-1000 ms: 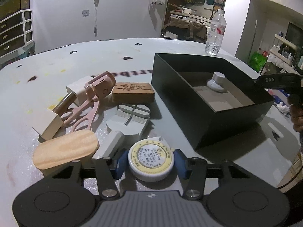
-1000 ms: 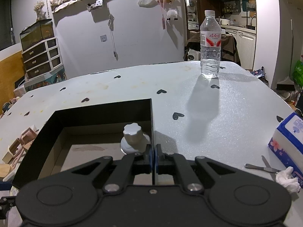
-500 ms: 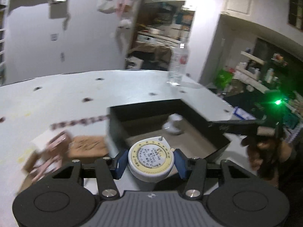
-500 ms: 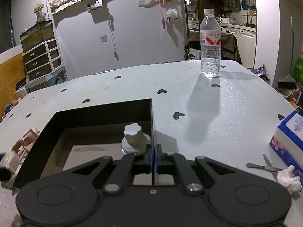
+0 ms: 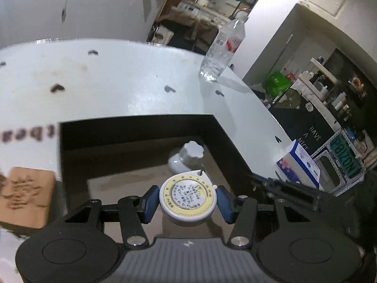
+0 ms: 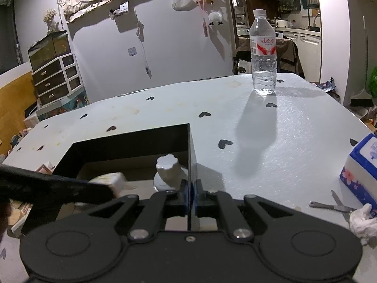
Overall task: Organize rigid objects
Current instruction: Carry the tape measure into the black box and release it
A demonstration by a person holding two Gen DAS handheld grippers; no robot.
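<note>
Left gripper [image 5: 187,200], jaws clenched on the tape [image 5: 187,200], hovers over the box [image 5: 132,127]; right gripper [image 6: 190,192] pinches its wall. Dropped carelessly, the tape could strike the knob [image 5: 188,156] at 12 o'clock.

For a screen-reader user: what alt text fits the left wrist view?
The left gripper holds a round tape measure over an open black box on a white table. A white knob sits inside the box; a water bottle stands beyond it.
</note>
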